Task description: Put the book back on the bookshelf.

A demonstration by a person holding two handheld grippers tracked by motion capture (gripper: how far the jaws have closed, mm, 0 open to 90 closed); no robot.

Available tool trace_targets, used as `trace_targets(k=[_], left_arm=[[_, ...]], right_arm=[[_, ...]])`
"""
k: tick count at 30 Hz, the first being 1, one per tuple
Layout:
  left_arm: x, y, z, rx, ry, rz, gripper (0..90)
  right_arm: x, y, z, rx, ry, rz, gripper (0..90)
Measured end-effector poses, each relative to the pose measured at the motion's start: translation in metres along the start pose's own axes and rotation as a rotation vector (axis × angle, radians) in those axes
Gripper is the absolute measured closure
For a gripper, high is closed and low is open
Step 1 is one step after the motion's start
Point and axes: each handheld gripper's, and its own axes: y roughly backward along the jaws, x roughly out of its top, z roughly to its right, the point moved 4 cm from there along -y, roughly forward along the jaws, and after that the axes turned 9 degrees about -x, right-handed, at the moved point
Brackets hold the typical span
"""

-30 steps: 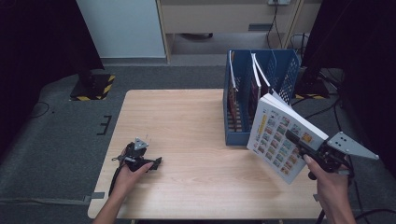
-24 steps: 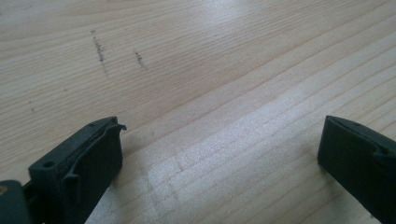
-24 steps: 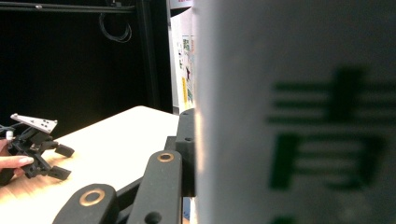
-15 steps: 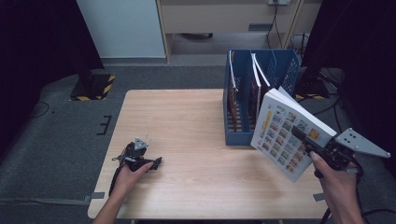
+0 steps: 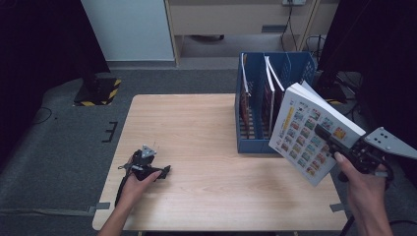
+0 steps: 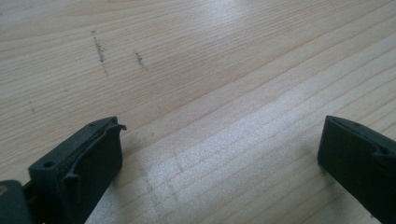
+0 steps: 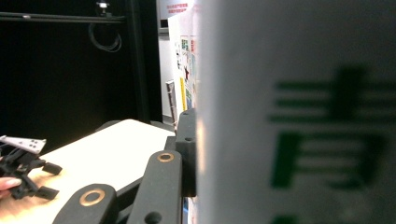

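Note:
A thick white book (image 5: 310, 132) with a colourful picture-grid cover hangs tilted in the air over the table's right edge. My right gripper (image 5: 328, 137) is shut on its lower right part, one black jaw lying across the cover. In the right gripper view the book's spine (image 7: 299, 116) looms close and blurred, with one finger (image 7: 187, 149) pressed against its side. My left gripper (image 5: 158, 171) lies on the table (image 5: 196, 128) near the front left, held by a hand. Its jaws (image 6: 219, 158) stand wide apart, with bare wood between them.
A blue file rack (image 5: 246, 142) stands at the table's right, just left of the lifted book, with several books upright in it. Grey floor surrounds the table, and a cabinet and cables lie beyond. The left gripper (image 7: 49, 181) shows far off in the right gripper view.
My right gripper has lifted the book higher and slightly to the right, away from the table top. The left gripper has stayed where it was.

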Motion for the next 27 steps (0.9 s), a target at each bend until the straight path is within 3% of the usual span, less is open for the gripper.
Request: trace_targets(k=[15,19,27], left_arm=[[0.000,0.000,0.000,0.001,0.001,-0.001,0.0],[0.000,0.000,0.000,0.001,0.001,-0.001,0.0],[0.000,0.000,0.000,0.001,0.001,0.000,0.0]], right_arm=[[0.023,-0.018,0.009,-0.053,-0.006,-0.013,74.0],[0.029,-0.021,0.013,-0.078,0.016,-0.031,74.0],[0.032,-0.027,0.023,-0.129,0.011,-0.046,74.0]])
